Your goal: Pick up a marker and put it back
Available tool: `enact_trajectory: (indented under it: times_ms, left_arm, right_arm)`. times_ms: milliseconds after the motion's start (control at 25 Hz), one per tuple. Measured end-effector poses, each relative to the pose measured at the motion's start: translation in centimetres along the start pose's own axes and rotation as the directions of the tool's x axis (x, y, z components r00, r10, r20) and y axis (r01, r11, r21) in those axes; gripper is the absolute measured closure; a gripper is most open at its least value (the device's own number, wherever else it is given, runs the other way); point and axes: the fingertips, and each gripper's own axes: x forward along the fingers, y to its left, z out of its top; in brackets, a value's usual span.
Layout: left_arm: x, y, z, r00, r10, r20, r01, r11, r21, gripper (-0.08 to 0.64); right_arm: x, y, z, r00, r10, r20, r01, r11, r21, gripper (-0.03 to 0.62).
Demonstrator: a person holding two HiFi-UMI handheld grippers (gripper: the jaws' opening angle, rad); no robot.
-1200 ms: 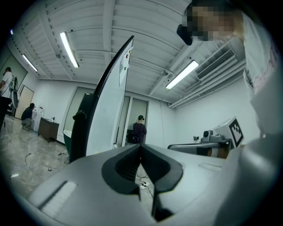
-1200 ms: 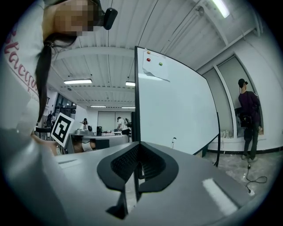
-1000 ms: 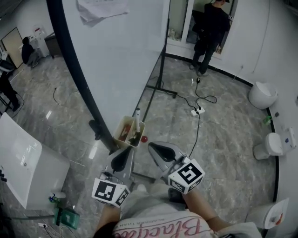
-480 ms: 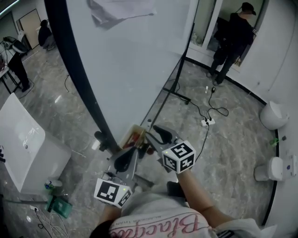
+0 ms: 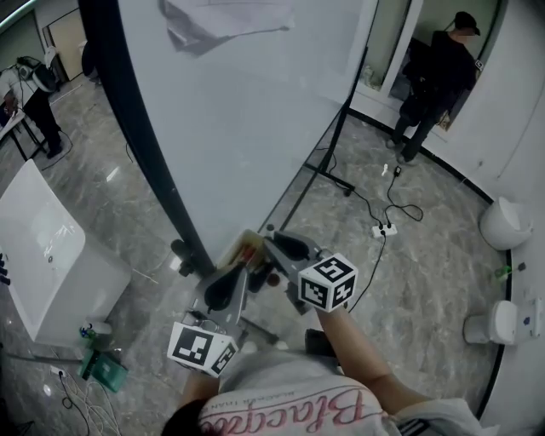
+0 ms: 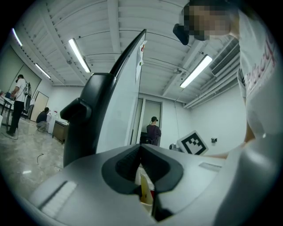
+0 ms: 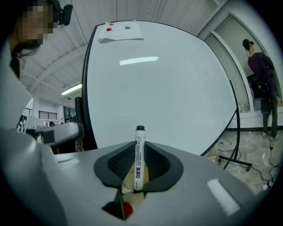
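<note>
Left tongs grey, black-padded; white shirt, pink cursive lettering.

Smooth and glossy, the whiteboard mirrors a ceiling light inside its matt black rim. At twelve o'clock in the head view, a creased sheet of white paper hangs on it. At three o'clock, the floor looks like polished grey stone, veined like marble with a soft sheen. The marker has a smooth white plastic barrel and a black cap. The left gripper has a matt grey plastic shell and black ribbed pads. At six o'clock is a white cloth shirt with pink lettering.
</note>
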Motion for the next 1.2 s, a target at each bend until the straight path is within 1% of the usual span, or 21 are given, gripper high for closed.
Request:
enact_trajectory:
  times_ms: [120, 200, 320, 400, 520, 600, 680, 840, 960, 1080, 1200]
  left_arm:
    - [0.1, 0.1, 0.3, 1.000, 0.006, -0.005, -0.006, 0.999, 0.035, 0.560]
    - [0.1, 0.2, 0.7, 1.000, 0.009, -0.002, -0.009, 0.999, 0.054, 0.560]
    - [0.1, -0.2, 1.7, 1.000, -0.007, 0.023, 0.005, 0.998, 0.066, 0.560]
    - [0.0, -0.6, 2.7, 0.998, -0.027, 0.051, 0.023, 0.996, 0.081, 0.560]
    - [-0.2, -0.7, 4.2, 0.994, -0.012, 0.105, 0.001, 0.995, 0.100, 0.563]
    - [-0.4, -0.7, 4.8, 0.992, 0.002, 0.129, -0.013, 0.996, 0.088, 0.561]
    - [-0.3, -0.8, 4.9, 0.992, -0.001, 0.128, -0.008, 0.997, 0.072, 0.561]
    - [-0.3, -1.3, 4.6, 0.994, -0.019, 0.112, 0.009, 0.995, 0.096, 0.560]
    - [-0.2, -1.4, 4.3, 0.994, -0.030, 0.106, 0.019, 0.994, 0.104, 0.560]
    - [-0.5, -1.2, 4.0, 0.995, -0.019, 0.100, 0.008, 0.994, 0.105, 0.560]
    - [-1.0, -0.4, 3.8, 0.995, 0.015, 0.096, -0.024, 0.995, 0.095, 0.561]
  right_arm:
    - [-1.3, 0.9, 1.5, 0.999, 0.016, 0.042, -0.016, 1.000, -0.005, 0.526]
    - [-2.7, 2.0, 3.3, 0.995, 0.029, 0.100, -0.026, 0.999, -0.032, 0.526]
    - [-5.4, 4.6, 6.9, 0.975, 0.072, 0.212, -0.051, 0.993, -0.103, 0.526]
    - [-6.9, 6.2, 8.9, 0.958, 0.105, 0.266, -0.064, 0.986, -0.157, 0.526]
    - [-8.3, 7.8, 10.9, 0.941, 0.133, 0.313, -0.067, 0.975, -0.212, 0.526]
    - [-8.8, 8.5, 11.5, 0.934, 0.146, 0.326, -0.071, 0.970, -0.231, 0.526]
    - [-8.8, 8.7, 11.6, 0.935, 0.146, 0.322, -0.070, 0.969, -0.237, 0.526]
    - [-8.2, 8.3, 10.7, 0.946, 0.129, 0.297, -0.062, 0.972, -0.225, 0.526]
    - [-7.5, 8.0, 9.9, 0.952, 0.124, 0.281, -0.058, 0.971, -0.233, 0.526]
    - [-5.8, 7.7, 8.0, 0.969, 0.107, 0.225, -0.041, 0.959, -0.280, 0.526]
    - [-3.8, 7.8, 5.1, 0.987, 0.087, 0.136, -0.034, 0.936, -0.351, 0.526]
